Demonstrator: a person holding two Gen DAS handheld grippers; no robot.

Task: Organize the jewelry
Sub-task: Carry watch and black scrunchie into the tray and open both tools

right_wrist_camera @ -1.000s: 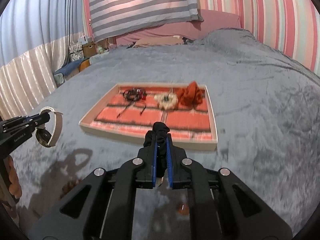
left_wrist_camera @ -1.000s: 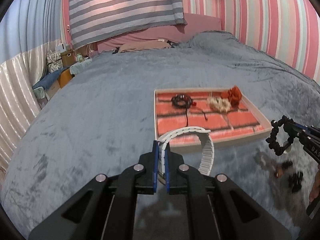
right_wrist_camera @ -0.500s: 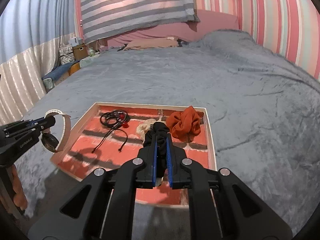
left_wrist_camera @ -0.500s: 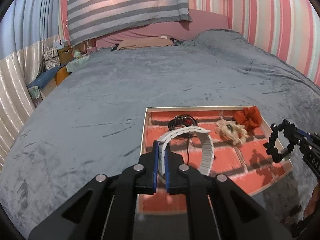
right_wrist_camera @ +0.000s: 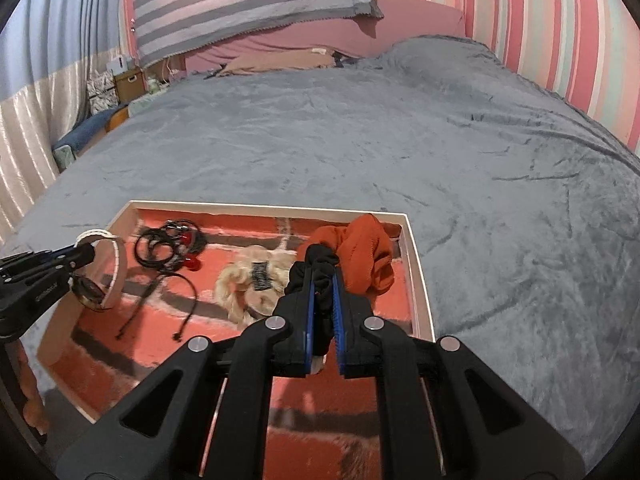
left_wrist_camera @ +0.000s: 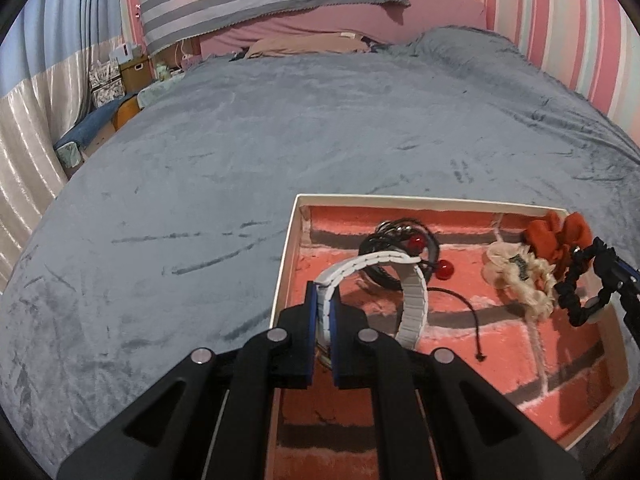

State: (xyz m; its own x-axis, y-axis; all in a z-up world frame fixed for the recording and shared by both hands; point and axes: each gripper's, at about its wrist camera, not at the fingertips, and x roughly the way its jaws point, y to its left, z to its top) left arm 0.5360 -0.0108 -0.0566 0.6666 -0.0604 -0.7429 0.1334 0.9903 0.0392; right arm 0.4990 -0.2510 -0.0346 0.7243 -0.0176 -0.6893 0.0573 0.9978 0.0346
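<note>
The gray blanket [left_wrist_camera: 320,140] spreads bare and wide beyond the tray [left_wrist_camera: 286,264] and to both sides of it, open for any approach. Inside the tray, the far half is crowded: a black cord bundle [right_wrist_camera: 168,246] at the left, a cream scrunchie [right_wrist_camera: 248,280] in the middle, an orange scrunchie [right_wrist_camera: 360,256] against the right wall. The near half of the tray floor lies mostly bare, crossed only by loose cord ends. A low rim rings the tray.
</note>
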